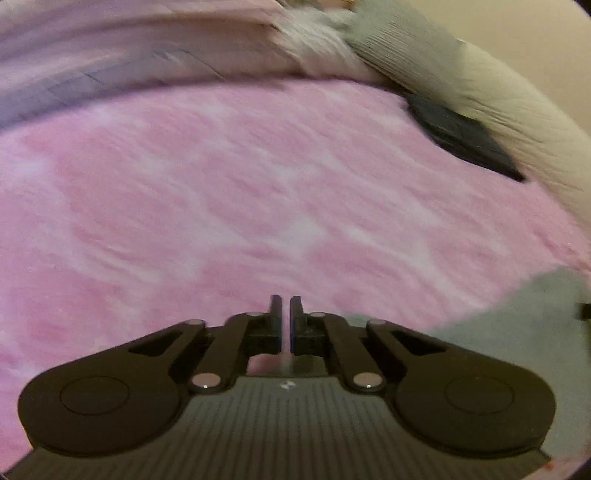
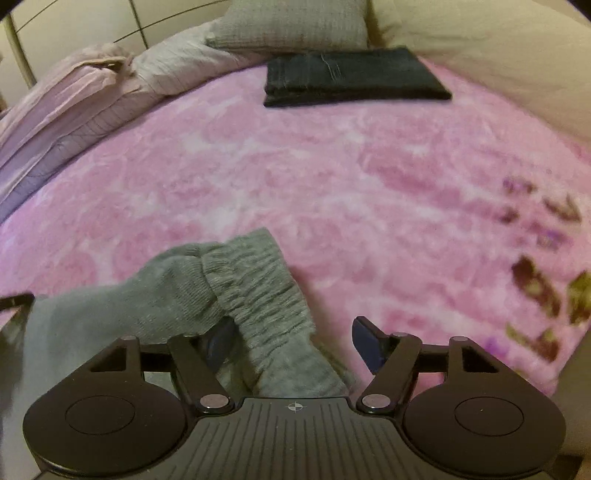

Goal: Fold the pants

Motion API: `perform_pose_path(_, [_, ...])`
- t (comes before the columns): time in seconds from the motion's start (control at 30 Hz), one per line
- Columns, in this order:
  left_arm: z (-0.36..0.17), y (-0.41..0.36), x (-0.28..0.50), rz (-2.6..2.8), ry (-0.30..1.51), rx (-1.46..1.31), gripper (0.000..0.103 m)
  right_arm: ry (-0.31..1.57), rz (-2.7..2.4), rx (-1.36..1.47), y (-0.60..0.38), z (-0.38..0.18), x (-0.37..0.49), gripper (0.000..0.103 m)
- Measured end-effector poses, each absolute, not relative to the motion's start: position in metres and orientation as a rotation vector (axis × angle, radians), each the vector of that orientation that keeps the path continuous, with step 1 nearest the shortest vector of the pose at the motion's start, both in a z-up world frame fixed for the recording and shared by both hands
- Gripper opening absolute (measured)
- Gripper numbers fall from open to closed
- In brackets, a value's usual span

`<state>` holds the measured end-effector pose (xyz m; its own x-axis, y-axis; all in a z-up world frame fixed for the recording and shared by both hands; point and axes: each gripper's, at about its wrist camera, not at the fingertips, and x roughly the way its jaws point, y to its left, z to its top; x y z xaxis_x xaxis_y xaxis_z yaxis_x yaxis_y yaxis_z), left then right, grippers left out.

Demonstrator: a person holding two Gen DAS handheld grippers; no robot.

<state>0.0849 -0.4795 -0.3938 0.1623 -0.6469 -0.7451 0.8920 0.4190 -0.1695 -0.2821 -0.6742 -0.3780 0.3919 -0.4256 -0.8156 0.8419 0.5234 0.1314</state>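
two claws and one pair of pants are what i have to work with, all over a bed spread with a fluffy pink-and-white mottled blanket (image 2: pixel 295 177). at the far side lie crumpled pale pink and grey bedding (image 2: pixel 85 99) and a grey textured pillow (image 2: pixel 291 26), with a dark, flat folded garment (image 2: pixel 351 77) resting on the blanket just in front of the pillow. the soft grey knit pants (image 2: pixel 177 291) lie bunched at the near edge of the bed, ribbed elastic waistband (image 2: pixel 258 291) uppermost, running between the fingers of my right claw (image 2: pixel 291 345). that claw is spread wide; the waistband sits between its jaws but is not pinched. in the left wrist view only a grey corner of the pants (image 1: pixel 517 321) shows at the lower right, beside my left claw (image 1: pixel 284 314), whose fingers are pressed nearly together on nothing, hovering over bare blanket.

i judge this as the very start: the pants are in a heap and no fold is laid. next i would squeeze the right claw onto the waistband, bring the left across to the cloth and part its fingers for a second hold, then lift and spread the pants flat. blur in the left view makes fine placement uncertain.
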Motion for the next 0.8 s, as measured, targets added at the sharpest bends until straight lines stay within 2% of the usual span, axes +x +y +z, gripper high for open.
perform_pose_path(0.17, [-0.353,-0.410,0.078,-1.131,0.875,0.254,0.003,0.727,-0.964,0.411,-0.632,-0.339,-0.288,0.066])
perform_pose_path(0.23, [-0.346,-0.382,0.065,-1.153,0.900,0.254,0.004,0.663,-0.925,0.416,-0.608,-0.331,-0.297,0.059])
perform_pose_path(0.3, [-0.349,-0.352,0.055,-1.175,0.936,0.257,0.004,0.664,-0.876,0.437,-0.588,-0.338,-0.299,0.043])
perform_pose_path(0.33, [-0.357,-0.342,0.050,-1.184,0.947,0.275,0.004,0.684,-0.854,0.442,-0.581,-0.348,-0.298,0.041])
perform_pose_path(0.4, [-0.384,-0.330,0.047,-1.167,0.936,0.363,0.008,0.736,-0.841,0.370,-0.571,-0.380,-0.290,0.039])
perform_pose_path(0.5, [-0.401,-0.322,0.060,-1.186,0.884,0.304,0.005,0.712,-0.860,0.139,-0.560,-0.409,-0.280,0.040])
perform_pose_path(0.57, [-0.399,-0.322,0.061,-1.190,0.822,0.308,0.005,0.706,-0.888,0.079,-0.555,-0.407,-0.277,0.040])
perform_pose_path(0.7, [-0.397,-0.308,0.055,-1.192,0.745,0.294,0.006,0.558,-0.964,0.130,-0.531,-0.392,-0.293,0.040])
perform_pose_path(0.73, [-0.397,-0.302,0.052,-1.194,0.735,0.287,0.011,0.510,-0.955,0.136,-0.519,-0.388,-0.295,0.040])
perform_pose_path(0.8, [-0.401,-0.282,0.044,-1.201,0.717,0.274,0.012,0.460,-0.899,0.136,-0.493,-0.387,-0.292,0.041])
